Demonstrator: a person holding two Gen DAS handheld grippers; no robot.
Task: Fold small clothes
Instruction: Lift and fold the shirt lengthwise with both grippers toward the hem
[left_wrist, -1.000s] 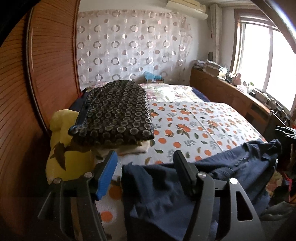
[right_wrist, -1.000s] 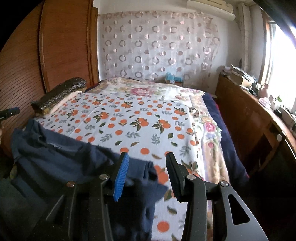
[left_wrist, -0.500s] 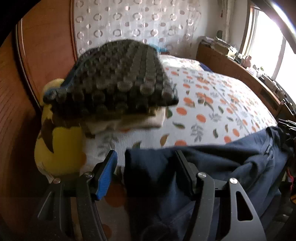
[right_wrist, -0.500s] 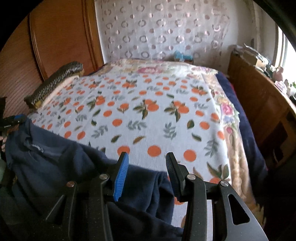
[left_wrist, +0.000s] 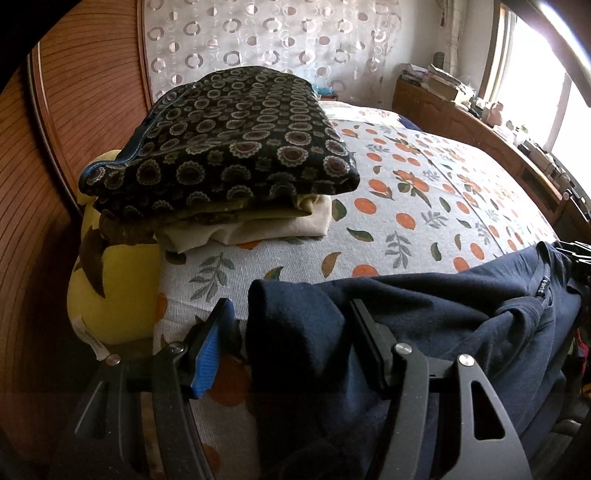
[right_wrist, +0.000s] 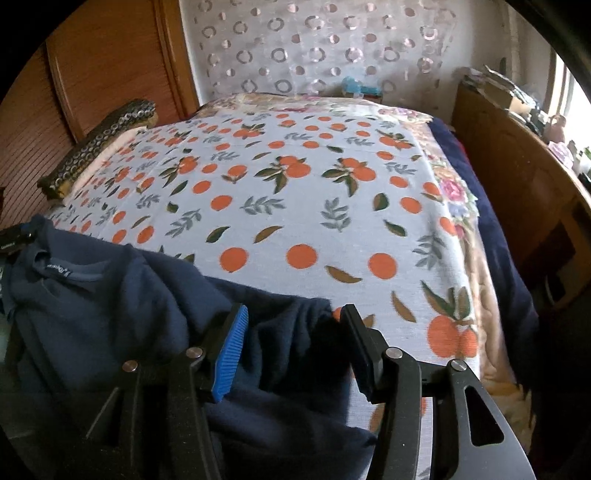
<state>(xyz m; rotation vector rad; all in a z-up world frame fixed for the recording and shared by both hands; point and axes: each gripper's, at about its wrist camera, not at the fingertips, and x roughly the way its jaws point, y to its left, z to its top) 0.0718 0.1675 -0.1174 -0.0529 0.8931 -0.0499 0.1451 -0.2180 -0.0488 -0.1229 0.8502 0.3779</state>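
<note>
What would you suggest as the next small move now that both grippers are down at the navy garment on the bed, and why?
Probably draw both grippers back off the navy garment. It already lies at the near edge of the orange-print bedspread. The left gripper stands open around a fold, with a gap at its blue pad, and the right gripper is opening around cloth too, so lifting clear should leave it laid out for folding.

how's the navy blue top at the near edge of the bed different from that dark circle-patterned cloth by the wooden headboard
The navy blue top is plain; the dark circle-patterned cloth is covered in pale rings.
The navy top lies rumpled and unfolded; the patterned cloth is folded flat.
The navy top rests directly on the orange-print bedspread; the patterned cloth tops a stack of cream and olive pieces.
Both are dark fabrics on the same bed.
</note>
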